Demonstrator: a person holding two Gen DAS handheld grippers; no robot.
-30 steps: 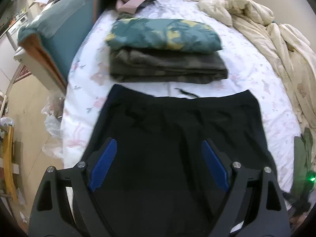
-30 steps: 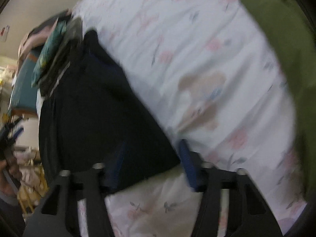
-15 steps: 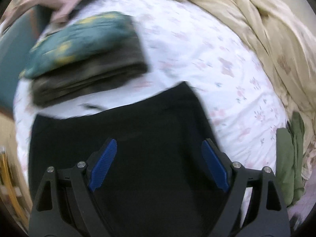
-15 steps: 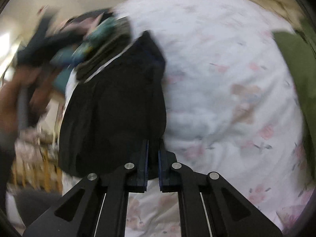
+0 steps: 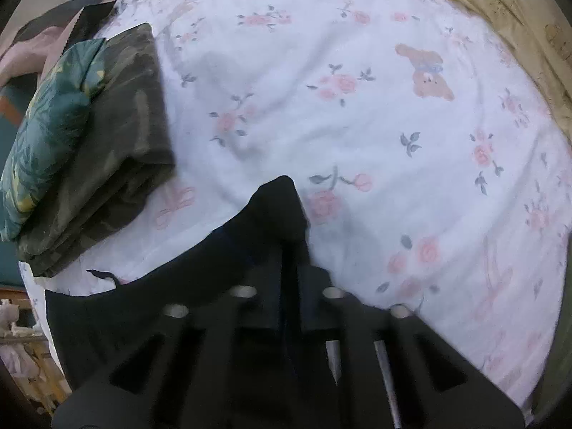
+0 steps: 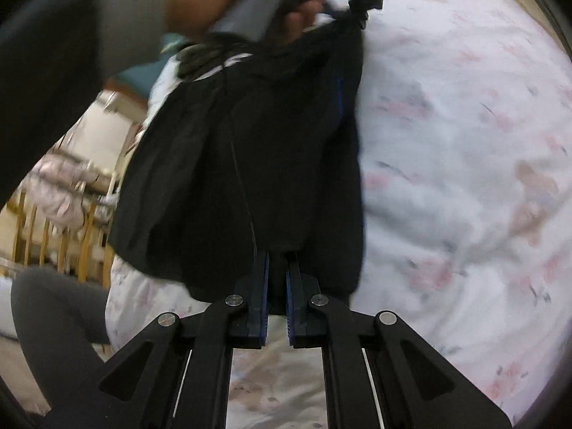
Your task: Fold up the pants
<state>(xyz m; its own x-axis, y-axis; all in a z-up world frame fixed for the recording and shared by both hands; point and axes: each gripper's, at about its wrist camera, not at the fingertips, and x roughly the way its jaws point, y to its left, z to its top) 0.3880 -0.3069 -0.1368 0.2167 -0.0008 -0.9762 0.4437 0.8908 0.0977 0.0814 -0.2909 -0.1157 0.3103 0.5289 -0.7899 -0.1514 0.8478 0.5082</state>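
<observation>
The black pants (image 5: 200, 286) lie on the white floral bed sheet (image 5: 357, 107). My left gripper (image 5: 286, 250) is shut on the pants' far right waistband corner, which pokes up between the fingers. In the right wrist view the pants (image 6: 257, 150) hang lifted off the bed. My right gripper (image 6: 277, 271) is shut on their near hem. The left gripper (image 6: 354, 7), held in a hand, pinches the far corner at the top of that view.
A stack of folded clothes, camouflage (image 5: 118, 164) under a teal patterned piece (image 5: 46, 136), sits at the left on the bed. A beige duvet (image 5: 518, 18) lies at the far right. Wooden furniture (image 6: 53, 236) stands beside the bed.
Both grippers closed on the pants, the right one first, then the left on the waistband corner. The pants are now lifted off the sheet between them.
</observation>
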